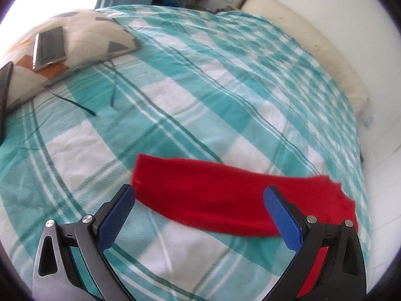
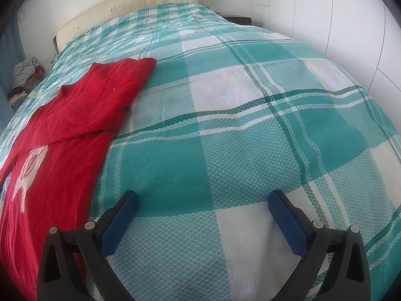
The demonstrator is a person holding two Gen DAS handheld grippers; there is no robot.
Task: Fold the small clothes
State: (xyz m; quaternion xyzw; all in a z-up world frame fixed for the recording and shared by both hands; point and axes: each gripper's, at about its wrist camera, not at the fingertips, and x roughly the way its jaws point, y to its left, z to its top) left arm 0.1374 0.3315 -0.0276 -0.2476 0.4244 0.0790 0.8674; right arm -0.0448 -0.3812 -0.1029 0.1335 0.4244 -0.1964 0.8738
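A small red knit sweater lies flat on the teal and white checked bedspread point(image 2: 238, 125). In the left wrist view one red sleeve point(image 1: 205, 193) stretches across, just beyond my open left gripper point(image 1: 198, 193), whose blue pads point(image 1: 117, 218) hover over it, empty. In the right wrist view the sweater body point(image 2: 62, 150), with a white figure on its front and a sleeve folded across, lies at the left. My right gripper point(image 2: 203, 198) is open and empty over bare bedspread, to the right of the sweater.
A patterned pillow point(image 1: 82, 40) with a phone point(image 1: 48, 47) on it lies at the far left. A cream headboard point(image 2: 125, 7) runs along the far edge of the bed. Piled clothes point(image 2: 22, 77) sit beyond the bed. White wardrobe doors point(image 2: 351, 25) stand at right.
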